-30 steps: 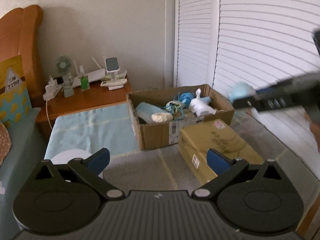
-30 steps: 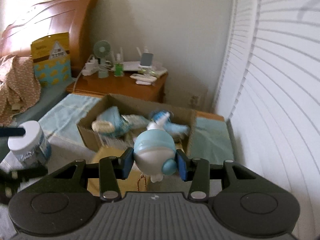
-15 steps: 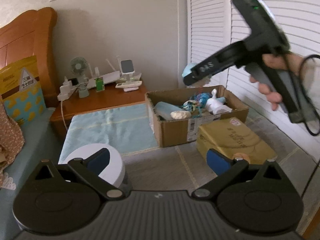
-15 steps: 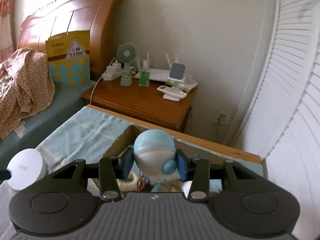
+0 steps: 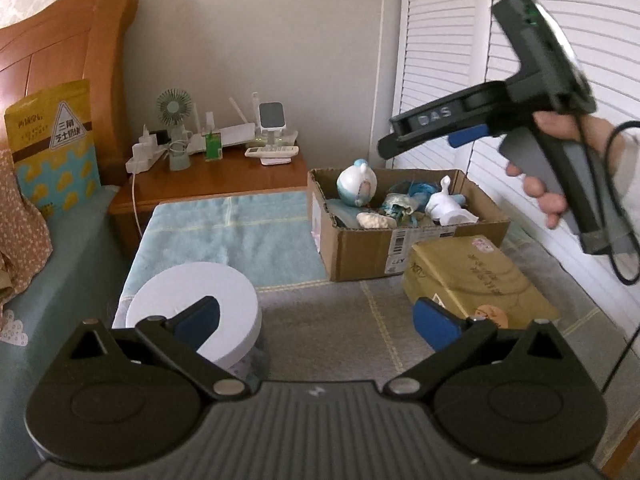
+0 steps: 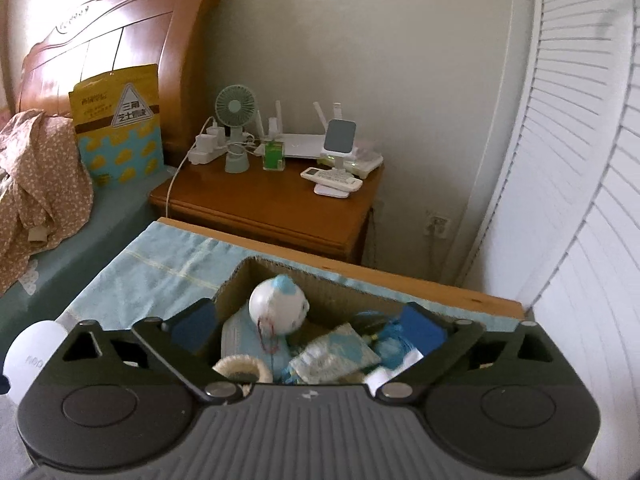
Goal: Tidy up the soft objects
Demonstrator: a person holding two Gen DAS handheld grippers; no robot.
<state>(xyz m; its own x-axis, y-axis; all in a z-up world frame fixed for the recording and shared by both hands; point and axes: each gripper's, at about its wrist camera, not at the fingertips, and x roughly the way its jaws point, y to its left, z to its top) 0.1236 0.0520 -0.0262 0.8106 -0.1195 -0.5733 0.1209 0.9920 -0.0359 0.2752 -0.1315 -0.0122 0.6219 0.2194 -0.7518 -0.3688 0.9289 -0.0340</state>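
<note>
Right then, the left gripper [image 5: 316, 320] sat low at the near edge of the bed, its jaws spread wide with nothing between them. A white tub [image 5: 192, 312] stood just under its left finger. Past that lay a yellow packet [image 5: 476, 280], touching the near wall of the cardboard box [image 5: 360, 252]. The box sat farther off, toward the far edge of the bed. The round blue-and-white toy [image 5: 356, 188] lay inside it, in the far left corner, resting on the other soft things. The right gripper [image 6: 308, 324] hung straight above the box, its jaws wide apart too, gripping nothing. The toy was just below and ahead of it. So the right gripper was much nearer to the box, and the left one looked nearer to the tub.
</note>
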